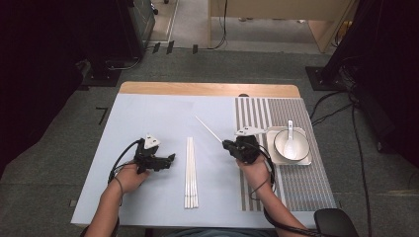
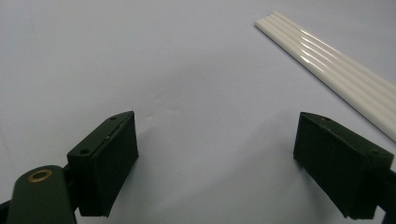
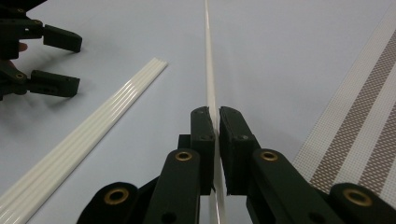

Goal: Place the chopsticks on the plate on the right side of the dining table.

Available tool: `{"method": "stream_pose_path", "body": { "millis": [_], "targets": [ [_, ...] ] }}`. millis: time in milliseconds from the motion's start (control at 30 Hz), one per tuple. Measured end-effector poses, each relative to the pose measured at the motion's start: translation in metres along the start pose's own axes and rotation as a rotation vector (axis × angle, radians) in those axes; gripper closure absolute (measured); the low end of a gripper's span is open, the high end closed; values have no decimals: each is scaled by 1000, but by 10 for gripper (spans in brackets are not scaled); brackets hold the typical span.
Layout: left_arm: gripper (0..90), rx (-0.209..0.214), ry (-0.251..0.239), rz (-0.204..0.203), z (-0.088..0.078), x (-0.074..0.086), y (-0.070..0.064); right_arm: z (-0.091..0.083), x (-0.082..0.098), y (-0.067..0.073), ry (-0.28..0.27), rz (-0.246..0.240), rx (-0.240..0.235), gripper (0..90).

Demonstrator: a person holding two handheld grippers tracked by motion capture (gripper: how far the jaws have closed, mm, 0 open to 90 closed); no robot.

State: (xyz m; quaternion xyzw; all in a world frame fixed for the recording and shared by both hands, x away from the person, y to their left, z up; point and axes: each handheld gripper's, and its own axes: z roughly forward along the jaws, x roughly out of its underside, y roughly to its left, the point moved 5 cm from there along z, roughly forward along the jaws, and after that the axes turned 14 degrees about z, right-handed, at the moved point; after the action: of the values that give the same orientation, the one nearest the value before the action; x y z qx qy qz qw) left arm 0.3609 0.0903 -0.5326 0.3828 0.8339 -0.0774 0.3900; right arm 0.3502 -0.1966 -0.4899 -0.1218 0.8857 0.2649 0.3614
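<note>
Gripping 1 thin white plastic chopstick [image 3: 208, 70] in right gripper [image 3: 215, 122], jaws pinched nearly flat against it.

Seen from high view: right gripper [image 1: 227, 144] at left edge of grey-and-white striped woven placemat [image 1: 301, 187], held chopstick [image 1: 207, 128] slanting away up-left over pale blue table cover [image 1: 148, 113]. Clamped near one end, far end pointing away along the cover in right gripper view. Left gripper [image 1: 171, 158] resting low on the cover, jaws spread wide, nothing between them; same wide gap and bare cover in left gripper view [image 2: 215, 154]. Lying between both grippers: tight row of matching white chopsticks [image 1: 191, 173], side by side, touching, just beside left gripper's tips; count around 4 or 5, hard to fix. On placemat, right of right gripper: white round ceramic bowl [image 1: 280, 139] on pale square tray [image 1: 307, 161], white soup spoon [image 1: 290, 143] resting in bowl.
</note>
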Motion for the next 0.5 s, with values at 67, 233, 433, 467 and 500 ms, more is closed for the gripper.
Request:
{"method": "stream_pose_path", "body": {
  "millis": [67,233,433,467,500],
  "targets": [
    [135,0,-1,-1,0,0,0,-1,-2,-1,0,-4,-1,852],
    [135,0,1,0,0,0,0,-4,-6,-5,1,-1,3,852],
    [135,0,0,0,0,0,0,-8,-10,-13,-6,1,9,852],
    [135,0,0,0,0,0,0,-8,-11,-14,-5,6,10,852],
    [135,0,0,0,0,0,0,-9,-11,-15,-6,6,11,852]
  ]
}}
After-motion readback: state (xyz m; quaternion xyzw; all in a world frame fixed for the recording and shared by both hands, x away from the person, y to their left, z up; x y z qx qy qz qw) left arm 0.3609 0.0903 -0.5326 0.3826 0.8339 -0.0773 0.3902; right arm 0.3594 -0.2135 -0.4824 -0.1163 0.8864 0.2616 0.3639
